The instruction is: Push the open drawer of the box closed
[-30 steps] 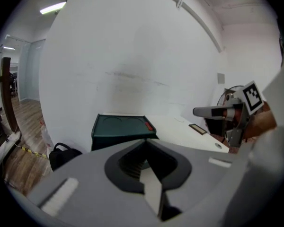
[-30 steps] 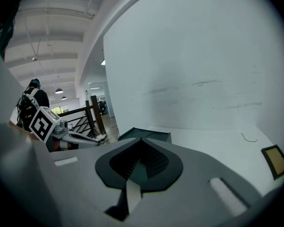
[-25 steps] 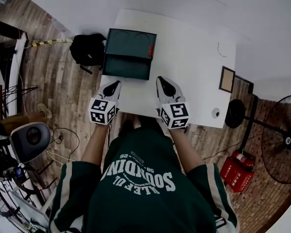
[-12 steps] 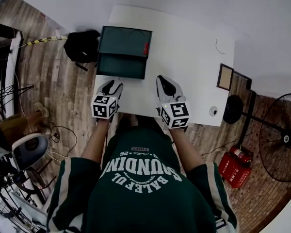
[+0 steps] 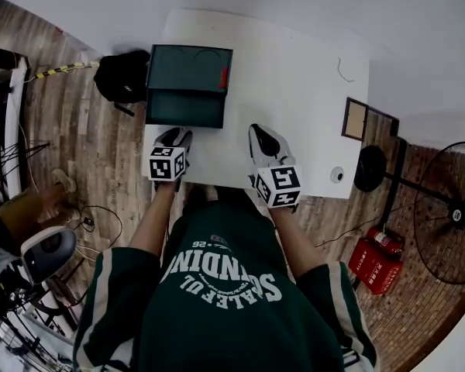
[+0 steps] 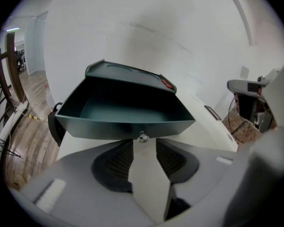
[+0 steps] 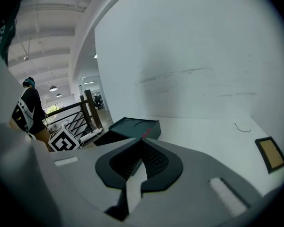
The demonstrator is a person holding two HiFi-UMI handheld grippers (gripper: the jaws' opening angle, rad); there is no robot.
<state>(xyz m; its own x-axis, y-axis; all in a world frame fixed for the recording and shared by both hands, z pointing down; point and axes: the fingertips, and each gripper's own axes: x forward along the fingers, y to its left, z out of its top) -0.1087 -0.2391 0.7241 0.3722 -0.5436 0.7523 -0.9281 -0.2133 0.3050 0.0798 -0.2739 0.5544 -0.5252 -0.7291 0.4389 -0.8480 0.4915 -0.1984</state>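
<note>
A dark green box point(image 5: 190, 67) stands at the far left of the white table point(image 5: 294, 91), its drawer point(image 5: 184, 108) pulled out toward me and empty. In the left gripper view the drawer front point(image 6: 125, 124) with a small metal knob point(image 6: 142, 137) lies just beyond my left gripper point(image 6: 143, 143). That left gripper point(image 5: 176, 135) is open; its jaws have just been opening and nothing is between them. My right gripper point(image 5: 257, 130) hovers over the table to the drawer's right, shut and empty. The right gripper view shows the box point(image 7: 135, 126) off to the left of that gripper point(image 7: 142, 141).
A black backpack point(image 5: 122, 76) lies on the floor left of the box. A small framed board point(image 5: 362, 121) and a round object point(image 5: 338, 173) sit at the table's right edge. A standing fan point(image 5: 449, 211) and red boxes point(image 5: 380, 266) are on the floor at right.
My left gripper went from shut to open and sank closer to the drawer front. The right gripper shifted only slightly.
</note>
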